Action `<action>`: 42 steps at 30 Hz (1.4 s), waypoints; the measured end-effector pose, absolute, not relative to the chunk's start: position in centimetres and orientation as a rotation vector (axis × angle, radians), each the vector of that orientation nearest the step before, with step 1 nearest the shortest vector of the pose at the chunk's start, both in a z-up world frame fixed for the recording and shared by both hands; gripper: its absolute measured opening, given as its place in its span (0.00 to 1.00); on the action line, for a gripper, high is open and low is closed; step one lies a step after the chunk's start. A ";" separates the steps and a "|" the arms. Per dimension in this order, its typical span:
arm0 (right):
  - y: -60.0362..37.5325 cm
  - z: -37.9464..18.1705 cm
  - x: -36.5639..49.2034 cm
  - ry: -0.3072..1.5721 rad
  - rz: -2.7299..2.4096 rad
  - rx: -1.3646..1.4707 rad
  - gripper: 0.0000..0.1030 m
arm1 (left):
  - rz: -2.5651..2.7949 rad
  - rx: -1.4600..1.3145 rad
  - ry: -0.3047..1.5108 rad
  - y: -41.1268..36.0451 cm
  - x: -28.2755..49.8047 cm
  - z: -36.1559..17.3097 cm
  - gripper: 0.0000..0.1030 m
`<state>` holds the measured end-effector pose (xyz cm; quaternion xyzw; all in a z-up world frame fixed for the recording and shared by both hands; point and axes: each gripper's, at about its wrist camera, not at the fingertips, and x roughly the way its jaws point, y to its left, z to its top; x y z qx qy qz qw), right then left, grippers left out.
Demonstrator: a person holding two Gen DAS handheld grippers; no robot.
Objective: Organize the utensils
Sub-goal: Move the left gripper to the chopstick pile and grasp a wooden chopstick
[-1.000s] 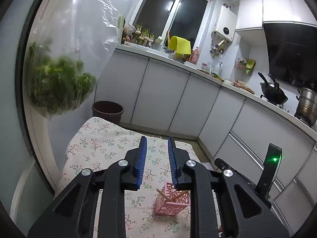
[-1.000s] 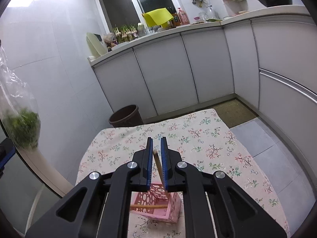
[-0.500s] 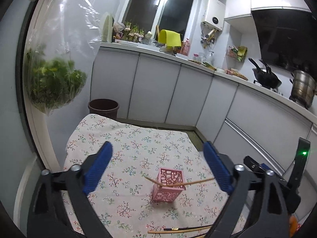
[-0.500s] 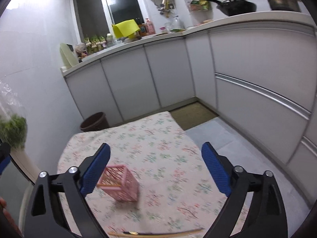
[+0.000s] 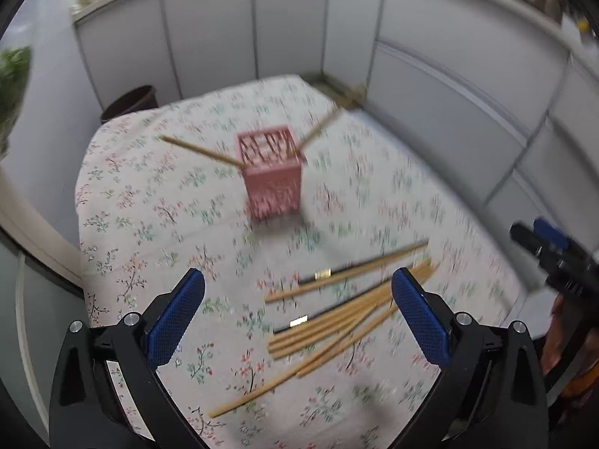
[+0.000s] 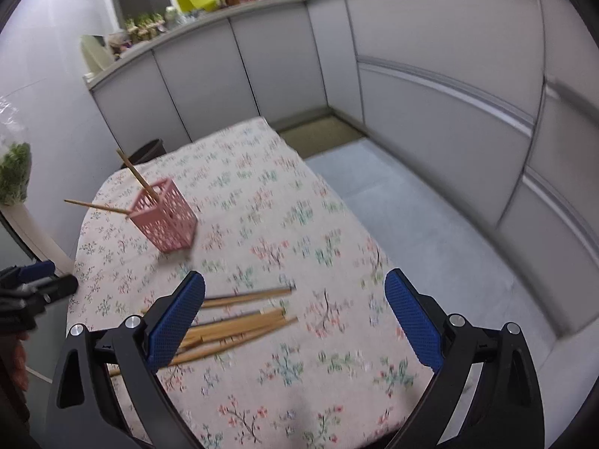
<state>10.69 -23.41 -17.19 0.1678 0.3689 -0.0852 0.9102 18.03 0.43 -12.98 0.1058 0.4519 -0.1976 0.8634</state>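
A pink openwork holder [image 5: 271,187] [image 6: 166,224] stands on the flowered tablecloth [image 5: 149,194] [image 6: 299,205]. Two wooden chopsticks [image 5: 202,151] [image 6: 136,176] lean out of it to either side. Several loose chopsticks [image 5: 348,314] [image 6: 239,325], some with dark ends, lie in a pile near the front of the table. My left gripper [image 5: 297,277] hangs open above that pile, nothing between its pads. My right gripper [image 6: 294,277] is open too, over the pile's right ends and holding nothing. Each gripper shows at the edge of the other's view.
Grey kitchen cabinets [image 6: 430,112] wrap around the back and right. A brown bin [image 5: 129,103] stands behind the table's far left corner. A bag of greens [image 6: 13,177] hangs at the left. The grey floor [image 6: 411,205] lies to the right of the table.
Both grippers have opened wide. The right one let go of the chopstick it held over the holder, which now leans in it. Both have come down and back over the loose pile.
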 end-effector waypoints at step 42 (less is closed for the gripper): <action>-25.1 -20.8 12.4 0.993 -0.156 0.518 0.91 | -0.703 0.615 1.299 -8.1 18.4 -26.5 0.06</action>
